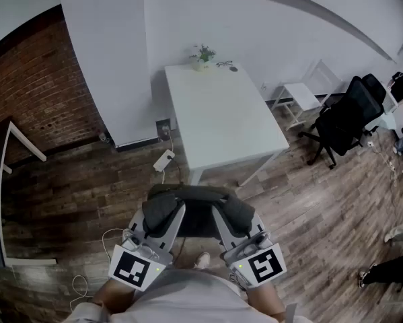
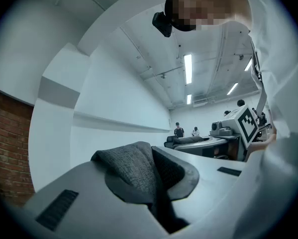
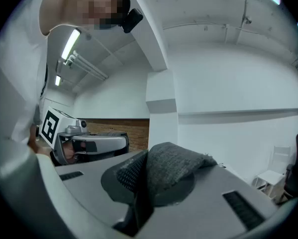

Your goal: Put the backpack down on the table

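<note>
The backpack [image 1: 194, 200] hangs between the left gripper [image 1: 166, 214] and the right gripper [image 1: 227, 215], just short of the table's [image 1: 221, 113] near edge. Each gripper's jaws are clamped on a fold of its coarse, woven, dark-grey cloth. The table is white, smooth and rectangular.

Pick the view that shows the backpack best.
Head view: the backpack shows its dark body between left gripper and right gripper. Each gripper view shows only a fold of its grey fabric, clamped in the jaws.

A black office chair [image 1: 346, 116] is set near a white chair [image 1: 302, 94]; a power strip [image 1: 163, 160] is laid on the wooden floor [image 1: 80, 194]; a brick wall [image 1: 46, 93] is seen.
</note>
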`<action>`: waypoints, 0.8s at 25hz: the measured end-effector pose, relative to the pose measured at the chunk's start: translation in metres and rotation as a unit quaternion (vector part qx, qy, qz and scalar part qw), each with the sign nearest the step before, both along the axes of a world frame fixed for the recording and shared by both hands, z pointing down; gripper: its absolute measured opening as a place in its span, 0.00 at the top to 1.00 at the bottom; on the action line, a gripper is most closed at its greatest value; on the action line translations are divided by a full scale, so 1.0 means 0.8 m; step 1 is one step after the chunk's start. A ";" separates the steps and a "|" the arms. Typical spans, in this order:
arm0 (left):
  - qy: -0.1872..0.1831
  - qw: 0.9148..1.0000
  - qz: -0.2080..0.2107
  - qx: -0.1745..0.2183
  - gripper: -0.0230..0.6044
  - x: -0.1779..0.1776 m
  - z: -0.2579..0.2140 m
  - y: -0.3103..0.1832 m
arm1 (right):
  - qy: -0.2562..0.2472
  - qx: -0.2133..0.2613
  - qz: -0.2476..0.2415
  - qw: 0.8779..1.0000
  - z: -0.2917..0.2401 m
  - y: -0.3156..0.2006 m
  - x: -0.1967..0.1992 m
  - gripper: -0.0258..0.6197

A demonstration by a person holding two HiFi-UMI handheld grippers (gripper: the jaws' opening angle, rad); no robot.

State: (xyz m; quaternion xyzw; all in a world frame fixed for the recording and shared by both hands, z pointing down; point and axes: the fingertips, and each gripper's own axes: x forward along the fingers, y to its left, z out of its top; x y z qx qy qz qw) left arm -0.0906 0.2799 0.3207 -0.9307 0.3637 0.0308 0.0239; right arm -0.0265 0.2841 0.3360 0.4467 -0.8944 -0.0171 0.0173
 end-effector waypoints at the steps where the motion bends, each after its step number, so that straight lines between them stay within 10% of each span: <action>1: -0.001 1.000 0.003 0.000 0.91 0.002 0.001 0.000 | -0.002 -0.003 0.002 1.000 0.001 -0.002 0.002 0.88; 20: -0.017 0.996 -0.092 -0.007 0.91 0.033 0.011 0.018 | -0.056 0.006 -0.077 0.995 -0.003 0.022 0.034 0.88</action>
